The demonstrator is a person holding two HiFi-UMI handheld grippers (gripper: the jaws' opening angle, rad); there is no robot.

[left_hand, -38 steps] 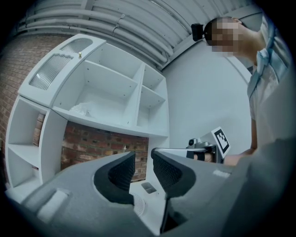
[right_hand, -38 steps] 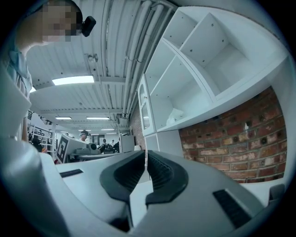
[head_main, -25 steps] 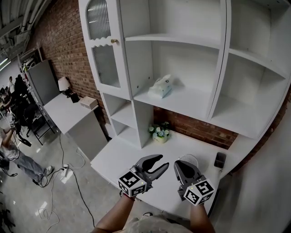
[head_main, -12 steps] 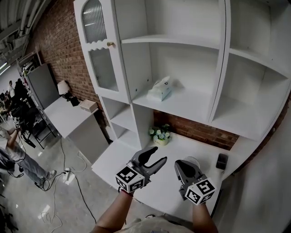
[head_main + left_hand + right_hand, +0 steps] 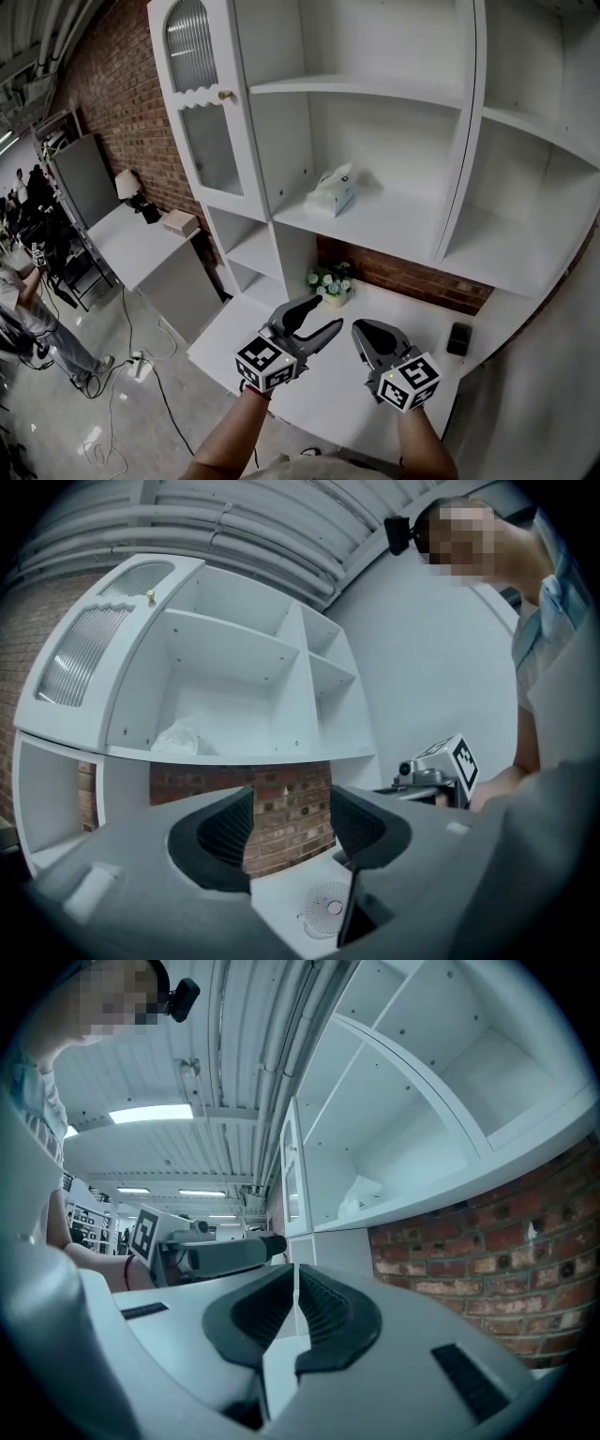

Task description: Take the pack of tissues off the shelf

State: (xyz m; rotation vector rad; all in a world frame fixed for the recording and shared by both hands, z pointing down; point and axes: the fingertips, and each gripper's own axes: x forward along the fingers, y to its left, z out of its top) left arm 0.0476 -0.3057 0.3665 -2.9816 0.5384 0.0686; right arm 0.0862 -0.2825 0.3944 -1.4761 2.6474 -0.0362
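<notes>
Left gripper (image 5: 324, 314) jaws have just been opening, nothing between them; right gripper (image 5: 360, 327) jaws together, empty. Tissues (image 5: 333, 190) lie on shelf (image 5: 398, 223), well apart from both: likely readying the grasp.

The right gripper (image 5: 294, 1279) has its fingers pressed together, empty. Beyond, a pack of tissues (image 5: 360, 1194) lies near the white shelf's (image 5: 450, 1187) left end.

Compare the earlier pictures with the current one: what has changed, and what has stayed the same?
The left gripper has just been opening its jaws, with nothing between them. It and the right gripper have edged up toward the shelf. The right gripper stays shut and empty; the tissues still lie on the shelf, untouched.
</notes>
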